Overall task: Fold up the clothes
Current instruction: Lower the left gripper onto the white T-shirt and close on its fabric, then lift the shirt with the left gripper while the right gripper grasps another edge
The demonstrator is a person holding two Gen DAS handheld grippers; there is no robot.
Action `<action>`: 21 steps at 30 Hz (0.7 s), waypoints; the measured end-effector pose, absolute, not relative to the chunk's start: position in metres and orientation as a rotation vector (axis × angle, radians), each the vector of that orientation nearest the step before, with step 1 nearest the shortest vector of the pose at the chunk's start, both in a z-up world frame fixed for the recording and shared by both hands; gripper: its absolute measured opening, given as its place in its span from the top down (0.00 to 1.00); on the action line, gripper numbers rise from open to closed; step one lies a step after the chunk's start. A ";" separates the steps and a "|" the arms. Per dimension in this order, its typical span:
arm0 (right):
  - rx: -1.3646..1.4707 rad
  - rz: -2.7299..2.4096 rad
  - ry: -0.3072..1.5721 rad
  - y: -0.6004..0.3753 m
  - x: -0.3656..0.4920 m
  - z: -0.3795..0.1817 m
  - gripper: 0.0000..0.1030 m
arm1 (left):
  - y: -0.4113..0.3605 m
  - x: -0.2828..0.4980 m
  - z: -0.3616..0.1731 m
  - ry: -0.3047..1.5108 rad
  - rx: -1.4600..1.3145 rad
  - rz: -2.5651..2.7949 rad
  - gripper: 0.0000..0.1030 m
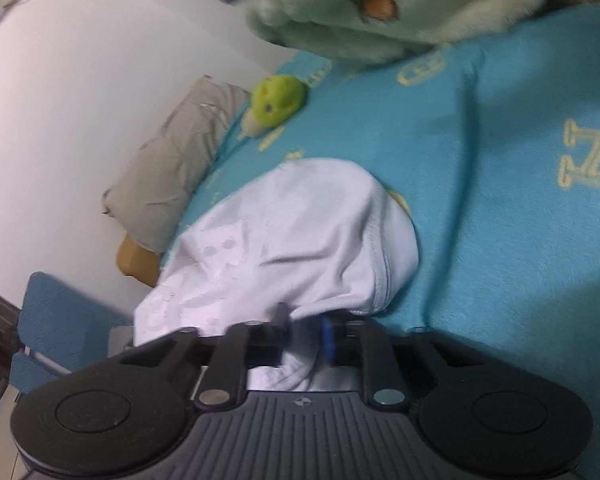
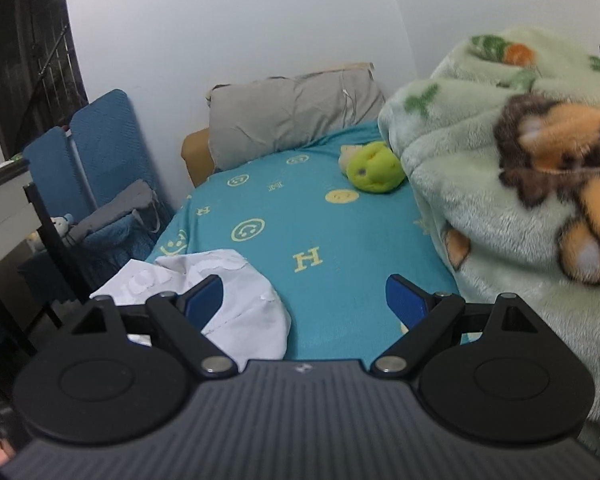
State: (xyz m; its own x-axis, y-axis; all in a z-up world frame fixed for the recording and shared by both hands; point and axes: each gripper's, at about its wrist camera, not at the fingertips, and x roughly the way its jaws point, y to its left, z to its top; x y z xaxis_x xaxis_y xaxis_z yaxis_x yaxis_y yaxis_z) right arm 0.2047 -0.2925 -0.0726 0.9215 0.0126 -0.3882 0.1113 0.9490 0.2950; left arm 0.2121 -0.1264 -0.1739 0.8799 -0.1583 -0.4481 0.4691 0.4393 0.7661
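Note:
A white garment (image 1: 292, 240) lies bunched on the turquoise bedsheet (image 1: 480, 220). My left gripper (image 1: 305, 336) is shut on the near edge of this white garment, with cloth pinched between its blue pads. In the right wrist view the same white garment (image 2: 236, 304) lies at the bed's near left corner. My right gripper (image 2: 304, 300) is open and empty above the bedsheet (image 2: 300, 216), its left finger (image 2: 204, 296) over the garment's edge.
A pale green fleece blanket (image 2: 480, 184) with animal prints is heaped on the right of the bed. A green plush toy (image 2: 374, 172) and a grey pillow (image 2: 292, 116) lie at the head. A blue chair (image 2: 100, 152) stands left of the bed.

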 end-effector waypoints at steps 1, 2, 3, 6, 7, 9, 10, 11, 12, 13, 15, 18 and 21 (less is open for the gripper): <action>0.320 -0.063 0.397 -0.294 0.205 -0.073 0.13 | -0.121 0.209 -0.159 0.319 0.984 -0.404 0.92; 0.322 -0.074 0.400 -0.296 0.205 -0.073 0.13 | -0.113 0.202 -0.141 0.301 0.901 -0.413 0.94; 0.326 -0.086 0.404 -0.298 0.206 -0.073 0.13 | -0.107 0.200 -0.121 0.276 0.817 -0.412 0.94; 0.331 -0.096 0.408 -0.299 0.203 -0.073 0.13 | -0.085 0.186 -0.064 0.207 0.577 -0.405 0.96; 0.327 -0.090 0.406 -0.298 0.202 -0.073 0.13 | -0.077 0.181 -0.047 0.187 0.502 -0.403 0.96; 0.311 -0.071 0.400 -0.292 0.199 -0.071 0.13 | -0.060 0.168 -0.021 0.158 0.379 -0.405 0.96; 0.299 -0.058 0.396 -0.289 0.198 -0.069 0.13 | -0.053 0.162 -0.012 0.136 0.350 -0.407 0.96; 0.285 -0.042 0.392 -0.284 0.196 -0.067 0.13 | -0.046 0.155 -0.003 0.114 0.321 -0.409 0.97; 0.264 -0.026 0.387 -0.279 0.193 -0.065 0.13 | -0.039 0.149 0.006 0.092 0.292 -0.410 0.97; 0.238 -0.007 0.379 -0.272 0.190 -0.062 0.13 | -0.032 0.143 0.014 0.072 0.266 -0.412 0.97; 0.186 0.046 0.354 -0.258 0.180 -0.057 0.13 | -0.021 0.130 0.030 0.050 0.201 -0.423 0.97; 0.149 0.161 0.342 -0.236 0.166 -0.050 0.13 | -0.005 0.106 0.049 0.024 0.090 -0.439 0.97; 0.208 0.277 0.406 -0.212 0.162 -0.052 0.13 | 0.003 0.099 0.054 0.003 0.052 -0.437 0.97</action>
